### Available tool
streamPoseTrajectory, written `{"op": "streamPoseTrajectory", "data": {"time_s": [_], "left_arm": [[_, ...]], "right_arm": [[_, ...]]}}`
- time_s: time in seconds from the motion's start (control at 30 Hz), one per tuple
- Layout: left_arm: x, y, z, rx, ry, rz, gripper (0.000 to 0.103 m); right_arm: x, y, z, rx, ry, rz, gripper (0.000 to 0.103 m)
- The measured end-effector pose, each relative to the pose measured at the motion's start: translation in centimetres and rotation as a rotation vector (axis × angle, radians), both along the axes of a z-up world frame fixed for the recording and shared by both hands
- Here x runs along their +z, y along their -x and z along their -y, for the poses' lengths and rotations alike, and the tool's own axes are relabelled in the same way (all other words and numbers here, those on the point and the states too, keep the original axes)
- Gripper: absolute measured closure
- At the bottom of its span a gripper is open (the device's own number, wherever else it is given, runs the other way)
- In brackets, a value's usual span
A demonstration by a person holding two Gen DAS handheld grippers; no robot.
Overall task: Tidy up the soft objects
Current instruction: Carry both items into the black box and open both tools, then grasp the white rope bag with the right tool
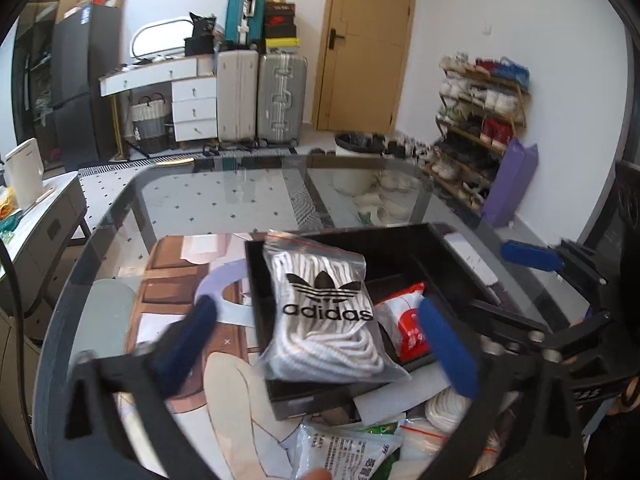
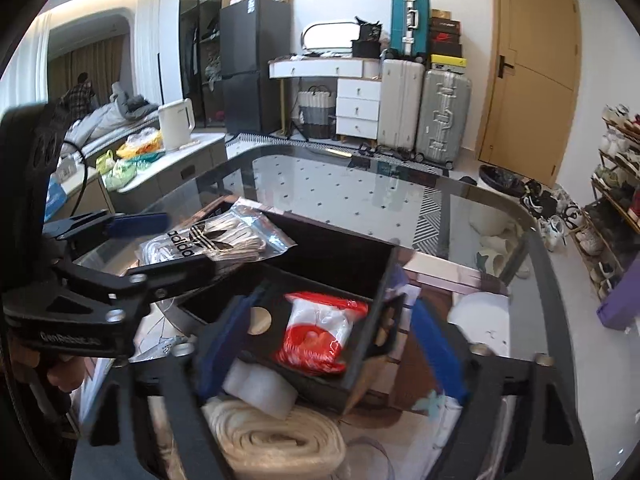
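Note:
A black divided box (image 1: 400, 248) sits on the glass table. A clear adidas bag of white laces (image 1: 326, 312) lies over its left compartment, between the wide-open fingers of my left gripper (image 1: 320, 332), which does not grip it. A red-and-white packet (image 1: 408, 320) lies in the right compartment. In the right wrist view my right gripper (image 2: 332, 340) is open and empty, straddling the box's near corner (image 2: 360, 376) around the red packet (image 2: 320, 336). The adidas bag (image 2: 208, 240) and the left gripper (image 2: 140, 248) show at left.
A roll of white cord (image 2: 272, 440) and a white foam block (image 2: 260, 392) lie by the box's near side. Bagged items (image 1: 352, 448) lie at the front. A printed mat (image 1: 180, 280) covers the glass. Shoe rack (image 1: 480, 120), suitcases and floor lie beyond the table.

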State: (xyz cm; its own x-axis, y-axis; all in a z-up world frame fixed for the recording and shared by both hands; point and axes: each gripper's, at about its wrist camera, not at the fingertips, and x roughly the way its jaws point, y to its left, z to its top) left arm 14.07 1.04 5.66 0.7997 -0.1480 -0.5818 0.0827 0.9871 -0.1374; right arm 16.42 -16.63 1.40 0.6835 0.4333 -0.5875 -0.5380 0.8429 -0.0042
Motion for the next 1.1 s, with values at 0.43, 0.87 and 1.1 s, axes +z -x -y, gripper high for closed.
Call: {"op": "streamPoseTrajectory", "data": {"time_s": [0.43,0.87,1.1], "left_arm": [[0.2,4.6,-0.4,0.001,-0.022,0.023,0.0],[-0.8,7.0,-0.4,-0.012,0.005,0.011,0.0],[-2.0,8.2,0.2,-0.03,-0.006,-0.011,0.0]], "right_arm": [[-0.2,4.2,2.5,-0.025,-0.06,-0.023,0.001],[-1.4,6.3,2.8,0.008,-0.045,-0.069,0.001],[-2.0,6.6,3.1,0.01,-0.028,-0.087,0.001]]}}
